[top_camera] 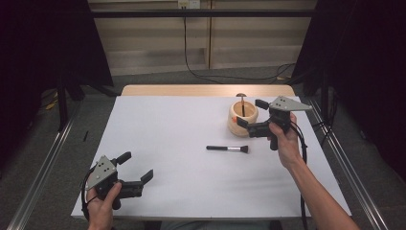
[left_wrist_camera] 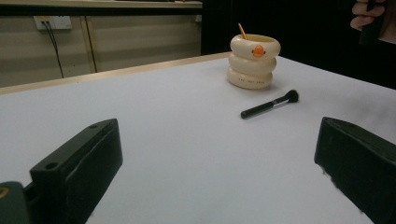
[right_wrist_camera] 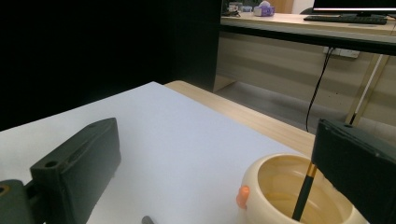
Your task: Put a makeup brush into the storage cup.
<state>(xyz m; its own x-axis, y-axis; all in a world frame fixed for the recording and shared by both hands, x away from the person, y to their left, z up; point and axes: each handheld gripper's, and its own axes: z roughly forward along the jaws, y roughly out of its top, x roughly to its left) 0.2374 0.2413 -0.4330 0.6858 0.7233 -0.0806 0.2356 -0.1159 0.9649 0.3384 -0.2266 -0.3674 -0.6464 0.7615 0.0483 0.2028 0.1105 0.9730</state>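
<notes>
Reach is shortest for the right gripper [top_camera: 252, 113], held with jaws spread over the cream holder [top_camera: 242, 118], since the makeup brush [top_camera: 228, 149] lies just nearer the person, handle pointing left, well apart from the spread left gripper [top_camera: 136, 166].
</notes>
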